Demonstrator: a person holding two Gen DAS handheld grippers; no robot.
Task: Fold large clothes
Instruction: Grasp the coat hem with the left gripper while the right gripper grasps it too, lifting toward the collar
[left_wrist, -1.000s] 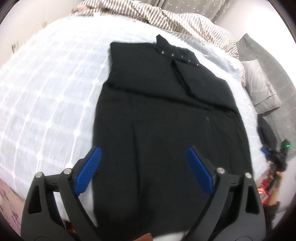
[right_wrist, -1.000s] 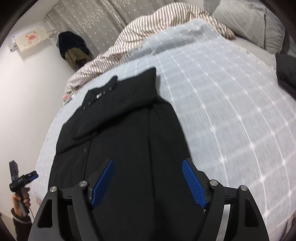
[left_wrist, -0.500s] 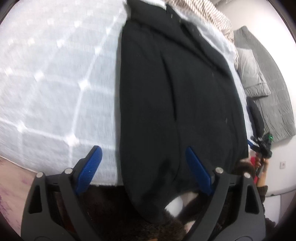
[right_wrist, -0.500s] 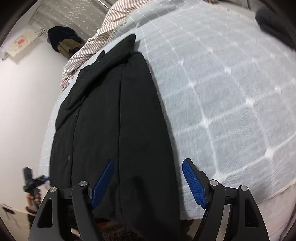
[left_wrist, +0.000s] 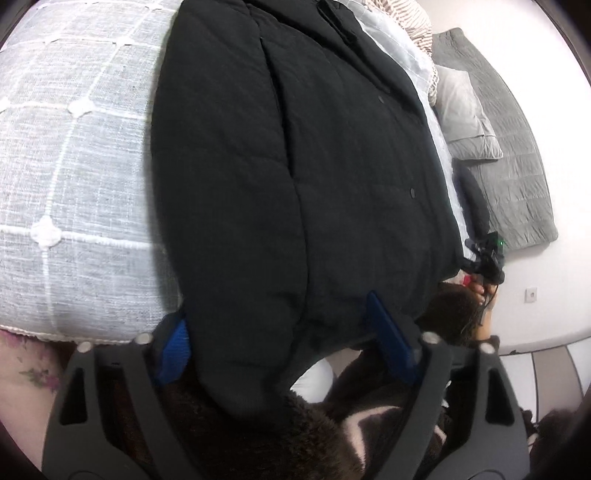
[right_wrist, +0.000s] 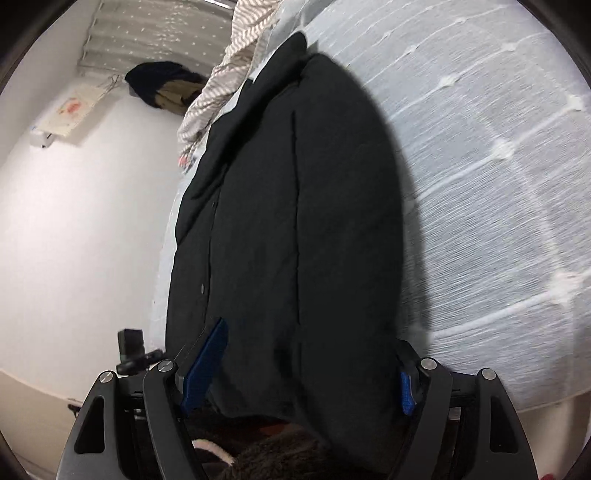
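A large black padded coat (left_wrist: 295, 155) lies lengthwise on the pale grey checked bedspread (left_wrist: 74, 147), its hem hanging over the near edge. It also fills the right wrist view (right_wrist: 295, 221). My left gripper (left_wrist: 284, 343) is open, its blue pads on either side of the coat's hem at the left corner. My right gripper (right_wrist: 314, 369) is open, its blue pads straddling the hem's right part. Neither pair of pads presses the cloth.
A striped duvet (right_wrist: 229, 66) is bunched at the far end of the bed. Grey pillows and a quilt (left_wrist: 498, 147) lie at the right. A dark fuzzy garment (left_wrist: 332, 443) is below the grippers. A white wall (right_wrist: 92, 221) stands left.
Both grippers have dropped low and moved in to the coat's hem at the near bed edge; their pads now straddle the cloth. Both stay open.
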